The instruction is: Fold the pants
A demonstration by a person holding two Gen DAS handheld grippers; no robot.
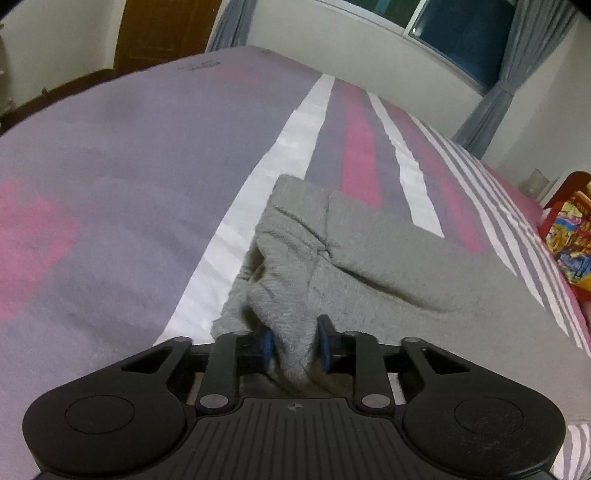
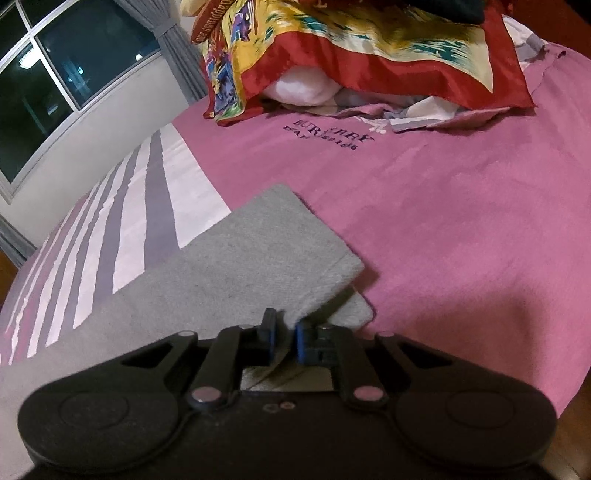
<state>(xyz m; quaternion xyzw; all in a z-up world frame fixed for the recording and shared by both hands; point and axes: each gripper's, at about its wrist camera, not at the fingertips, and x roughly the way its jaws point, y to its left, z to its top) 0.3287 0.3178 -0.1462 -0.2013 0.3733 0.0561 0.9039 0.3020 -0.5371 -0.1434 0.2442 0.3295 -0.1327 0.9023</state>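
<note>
open bedspread (image 1: pixel 110 155) left of pants (image 1: pixel 369 258), pillow (image 2: pixel 351 48) blocking far right

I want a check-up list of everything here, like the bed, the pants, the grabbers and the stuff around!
Surface: bed cover, pink and grey with white stripes.
Job's things: grey pants lying on the bed, bunched at the left end, flat at the other.
Clutter: red and yellow pillow at the head of the bed, with crumpled cloth under it.
Grippers: left gripper shut on a lifted fold of the pants; right gripper shut on a pants corner.
Cables: nothing seen.
Surroundings: dark window, grey curtains, brown door.
</note>
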